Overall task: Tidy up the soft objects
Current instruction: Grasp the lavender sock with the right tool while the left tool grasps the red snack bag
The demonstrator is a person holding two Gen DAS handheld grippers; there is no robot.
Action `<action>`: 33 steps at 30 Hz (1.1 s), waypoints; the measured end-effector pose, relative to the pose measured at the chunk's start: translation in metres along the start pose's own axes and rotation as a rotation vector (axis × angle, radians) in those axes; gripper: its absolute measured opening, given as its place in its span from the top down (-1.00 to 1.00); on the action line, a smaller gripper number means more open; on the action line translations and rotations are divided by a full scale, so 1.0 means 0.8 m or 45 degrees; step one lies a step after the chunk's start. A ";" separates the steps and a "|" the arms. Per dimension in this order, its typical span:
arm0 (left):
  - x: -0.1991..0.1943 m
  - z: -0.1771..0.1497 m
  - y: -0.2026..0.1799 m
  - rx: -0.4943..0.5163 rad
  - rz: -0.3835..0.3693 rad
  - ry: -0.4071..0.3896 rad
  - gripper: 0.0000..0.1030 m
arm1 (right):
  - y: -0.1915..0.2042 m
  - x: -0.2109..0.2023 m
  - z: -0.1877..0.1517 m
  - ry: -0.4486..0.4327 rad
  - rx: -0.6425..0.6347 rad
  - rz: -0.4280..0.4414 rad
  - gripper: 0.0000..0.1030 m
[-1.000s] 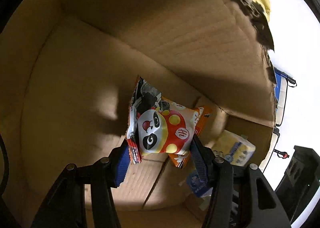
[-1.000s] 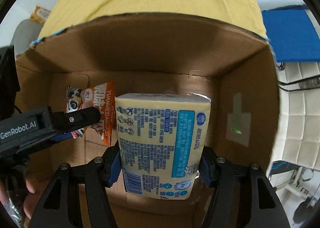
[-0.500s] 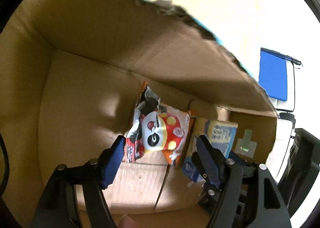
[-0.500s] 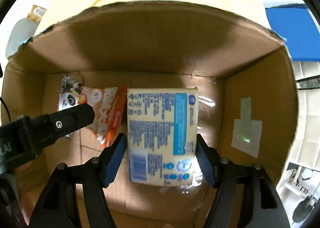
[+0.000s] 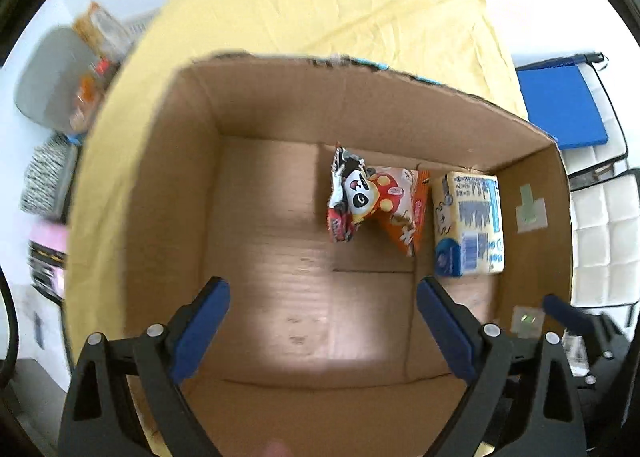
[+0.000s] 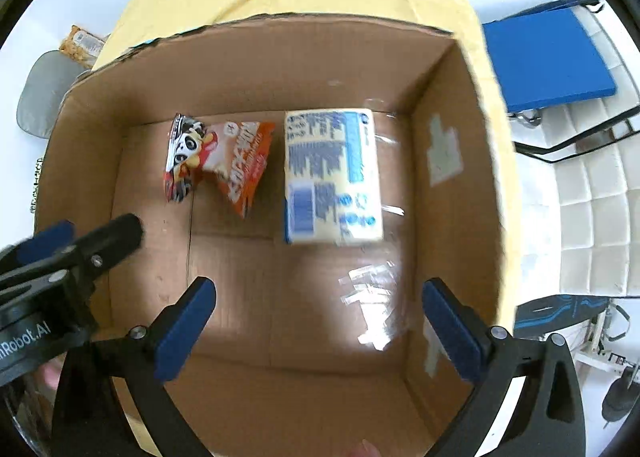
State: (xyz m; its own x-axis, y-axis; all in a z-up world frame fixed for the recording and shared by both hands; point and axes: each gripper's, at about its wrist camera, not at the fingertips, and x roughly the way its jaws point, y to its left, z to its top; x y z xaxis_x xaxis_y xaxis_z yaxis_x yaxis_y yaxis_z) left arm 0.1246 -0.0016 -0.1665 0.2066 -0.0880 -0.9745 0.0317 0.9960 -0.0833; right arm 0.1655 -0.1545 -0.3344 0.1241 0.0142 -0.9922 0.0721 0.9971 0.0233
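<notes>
Both your left hand-held gripper [image 5: 322, 311] and right hand-held gripper [image 6: 318, 313] gape empty above the cardboard box [image 6: 248, 57]; the panda snack bag [image 6: 192, 161] lies at nine o'clock of the tissue pack [image 6: 332, 177].

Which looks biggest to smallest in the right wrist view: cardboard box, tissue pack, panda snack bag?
1. cardboard box, by far the largest.
2. tissue pack.
3. panda snack bag, only a little smaller; both lie side by side on the box floor.
</notes>
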 end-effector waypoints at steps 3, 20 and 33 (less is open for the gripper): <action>-0.033 -0.019 -0.007 0.046 0.053 -0.063 -0.85 | -0.010 -0.037 -0.017 -0.054 0.026 -0.005 -1.00; -0.129 0.001 -0.063 0.080 0.086 -0.294 -0.85 | -0.018 -0.189 -0.103 -0.313 0.096 -0.037 -1.00; -0.054 -0.066 -0.007 0.022 0.230 -0.063 -0.85 | -0.032 -0.095 -0.182 0.020 0.222 0.089 -1.00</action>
State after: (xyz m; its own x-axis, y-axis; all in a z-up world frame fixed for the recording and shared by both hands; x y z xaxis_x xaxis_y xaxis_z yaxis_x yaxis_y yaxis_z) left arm 0.0640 -0.0029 -0.1353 0.2586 0.0912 -0.9617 0.0065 0.9953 0.0961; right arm 0.0106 -0.1699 -0.2777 0.1192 0.0860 -0.9891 0.2343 0.9657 0.1121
